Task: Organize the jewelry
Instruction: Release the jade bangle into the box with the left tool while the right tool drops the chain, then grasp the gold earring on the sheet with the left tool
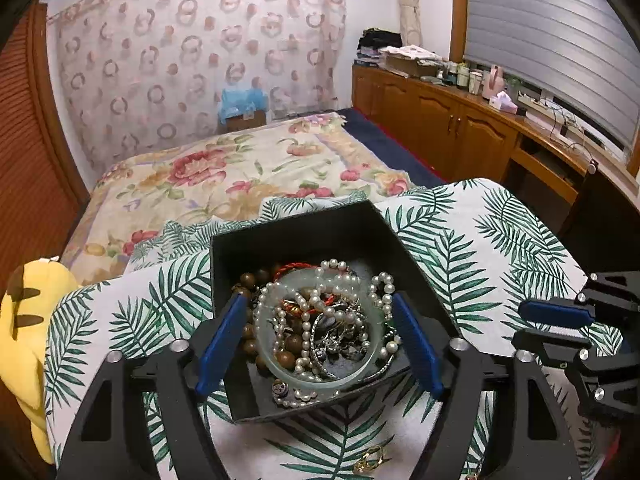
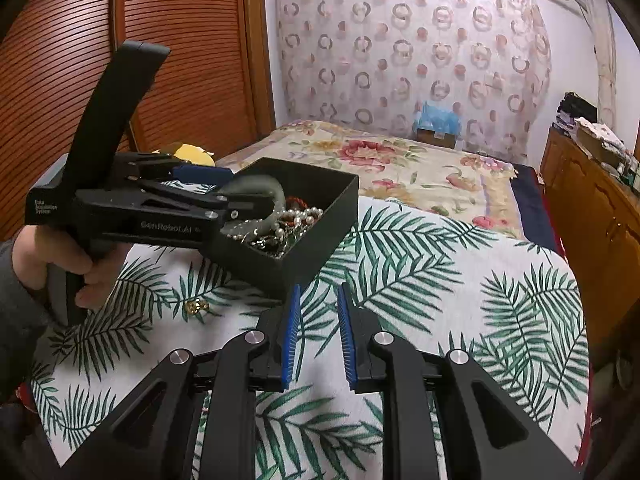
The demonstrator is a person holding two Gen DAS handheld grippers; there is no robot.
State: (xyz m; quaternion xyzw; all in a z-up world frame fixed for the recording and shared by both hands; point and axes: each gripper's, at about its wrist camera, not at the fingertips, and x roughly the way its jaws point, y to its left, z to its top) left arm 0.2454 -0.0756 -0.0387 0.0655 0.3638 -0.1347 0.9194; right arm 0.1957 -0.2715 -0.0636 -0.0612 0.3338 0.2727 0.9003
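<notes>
Left wrist view — jaws straddle jade bangle.

Black hand-held gripper, blue pads, grey sleeve

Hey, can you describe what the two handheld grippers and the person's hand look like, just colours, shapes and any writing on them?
Both grippers, left gripper and right gripper, are matte black angular frames with silver round bolts and ribbed blue pads on the jaws. The left one has a curved black handle, white "GenRobot.AI" and "Data Acquisition System" lettering. The bare left hand emerges from a dark grey sleeve.
</notes>
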